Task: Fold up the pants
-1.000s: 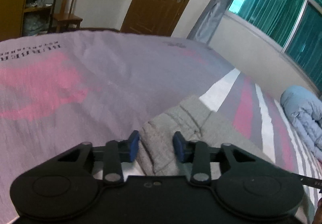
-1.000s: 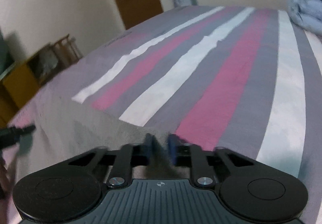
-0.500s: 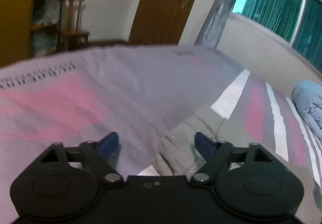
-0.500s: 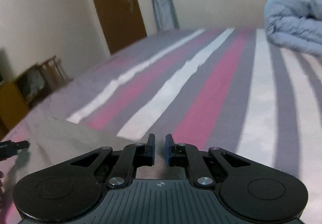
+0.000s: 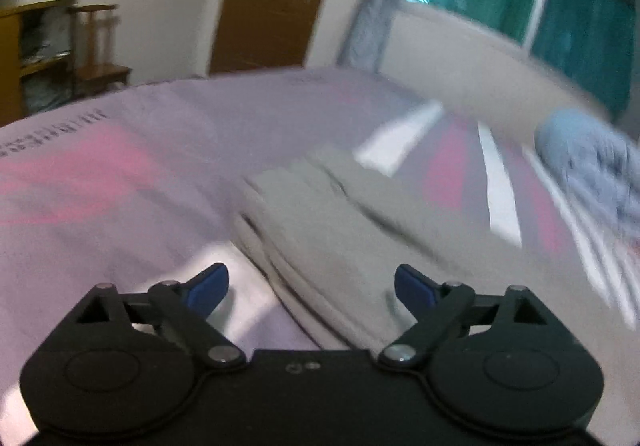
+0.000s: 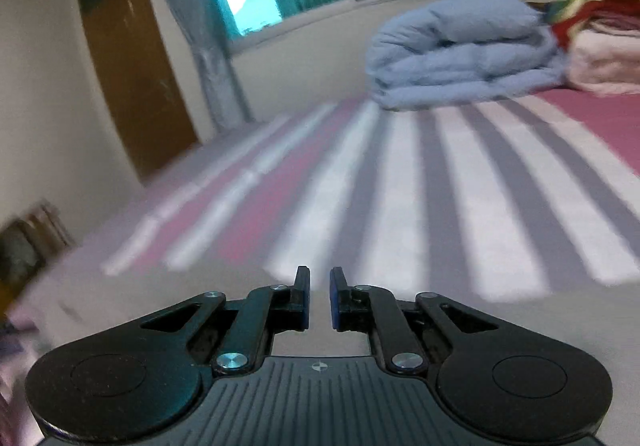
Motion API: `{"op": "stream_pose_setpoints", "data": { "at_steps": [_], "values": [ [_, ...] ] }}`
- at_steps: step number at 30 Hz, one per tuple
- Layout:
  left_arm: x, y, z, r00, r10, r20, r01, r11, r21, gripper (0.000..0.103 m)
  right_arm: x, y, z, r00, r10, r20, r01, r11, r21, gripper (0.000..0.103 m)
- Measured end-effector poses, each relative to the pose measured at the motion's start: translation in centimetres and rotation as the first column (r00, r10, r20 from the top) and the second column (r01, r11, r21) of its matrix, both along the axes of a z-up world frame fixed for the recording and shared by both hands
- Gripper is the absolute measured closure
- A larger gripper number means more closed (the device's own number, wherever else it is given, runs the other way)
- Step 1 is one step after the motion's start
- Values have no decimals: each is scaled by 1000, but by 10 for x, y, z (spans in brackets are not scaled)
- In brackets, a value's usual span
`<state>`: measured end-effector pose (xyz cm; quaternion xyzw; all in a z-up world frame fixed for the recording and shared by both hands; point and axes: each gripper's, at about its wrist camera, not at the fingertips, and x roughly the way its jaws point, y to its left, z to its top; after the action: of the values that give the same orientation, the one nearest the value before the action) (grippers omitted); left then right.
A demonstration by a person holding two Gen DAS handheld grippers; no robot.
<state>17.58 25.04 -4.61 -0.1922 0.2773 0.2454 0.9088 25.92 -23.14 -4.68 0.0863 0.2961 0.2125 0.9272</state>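
The grey pants (image 5: 332, 213) lie folded flat on the striped bed sheet (image 5: 120, 181), in the left wrist view just ahead of my fingers. My left gripper (image 5: 312, 286) is wide open and empty, raised above the near edge of the pants. My right gripper (image 6: 319, 300) has its jaws nearly together with a narrow gap and nothing between them. The grey fabric (image 6: 160, 310) below and left of it is blurred.
A folded light-blue duvet (image 6: 464, 53) lies on the bed's far side, with a pile of coloured bedding (image 6: 600, 25) to its right. A brown door (image 6: 132, 61), a curtain, a window and wooden shelves with a chair (image 5: 92, 57) stand beyond the bed.
My left gripper has opened wide, let go of the pants and lifted away. My right gripper has tilted up and swung right, away from the fabric, with its jaws a little further apart.
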Motion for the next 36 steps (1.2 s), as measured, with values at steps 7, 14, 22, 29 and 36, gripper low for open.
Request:
{"op": "stream_pose_setpoints", "data": {
  "at_steps": [7,14,22,29,36],
  "values": [
    [14,-8,-1,1000,-2,21,1,1000,14,18,-2,-65,-13,980,-168,-105,169,986,-1,89],
    [29,-3,-25,1000,-24,-13,24,999,-45,8,19,-141,-27,916,-377,-136,360,924,-131,54],
    [26,-10,-34,1000,-26,18,26,999,-19,7,-81,-288,-10,750,-625,-216,654,651,385,56],
    [19,-13,-31,1000,-24,18,24,1000,-15,7,-112,-324,-38,711,-579,-399,699,518,494,58],
    [16,-12,-32,999,-23,22,24,1000,-11,7,-63,-332,-50,721,-555,-415,693,584,422,59]
  ]
}}
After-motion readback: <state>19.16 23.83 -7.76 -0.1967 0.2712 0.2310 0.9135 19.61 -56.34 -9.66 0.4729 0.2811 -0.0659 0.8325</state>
